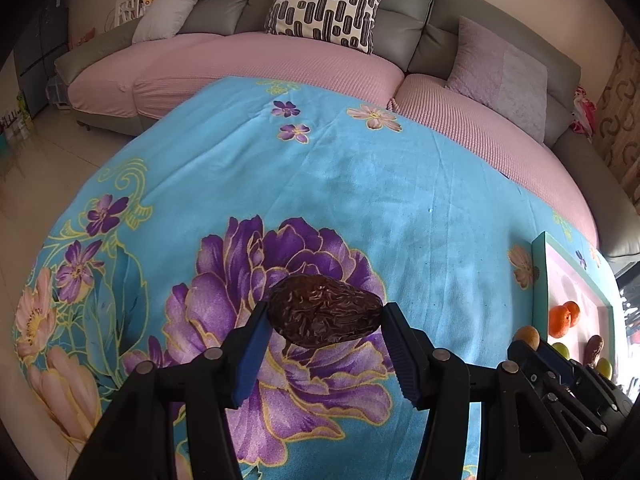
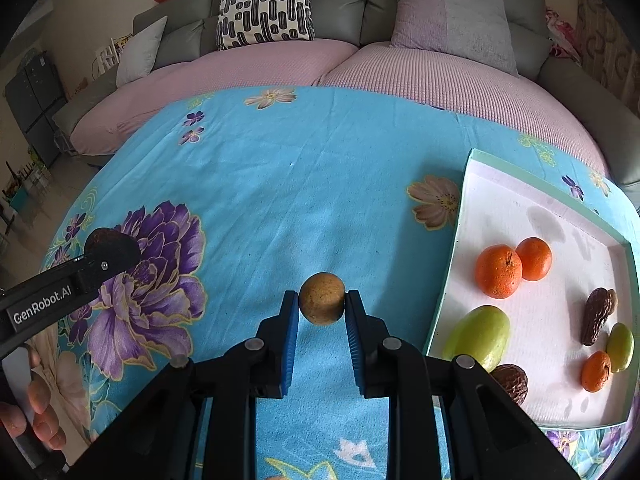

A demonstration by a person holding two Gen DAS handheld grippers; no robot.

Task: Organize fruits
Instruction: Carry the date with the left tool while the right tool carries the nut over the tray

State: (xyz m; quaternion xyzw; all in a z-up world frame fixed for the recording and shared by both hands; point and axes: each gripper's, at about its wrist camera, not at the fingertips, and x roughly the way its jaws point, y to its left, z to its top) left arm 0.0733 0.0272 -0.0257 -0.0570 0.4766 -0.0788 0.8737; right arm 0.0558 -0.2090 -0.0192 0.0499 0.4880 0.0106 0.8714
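Seven fruits lie in the shallow tray (image 2: 472,160), a teal-rimmed box with a white padded lining, on the right side of the table: two round oranges (image 2: 499,271) near its middle, a smaller orange (image 2: 596,371), two smooth green fruits (image 2: 478,336) and two wrinkled brown dates (image 2: 598,315). A fuzzy blue floral cloth (image 2: 320,184) covers the table. Left of the tray, the right gripper (image 2: 322,308) has its jaws closed on a round, matte tan fruit (image 2: 322,298), lifted just above the cloth. Farther left of the tray, the left gripper (image 1: 324,316) has its jaws partly closed around a large wrinkled date (image 1: 323,312), held above the purple flower print.
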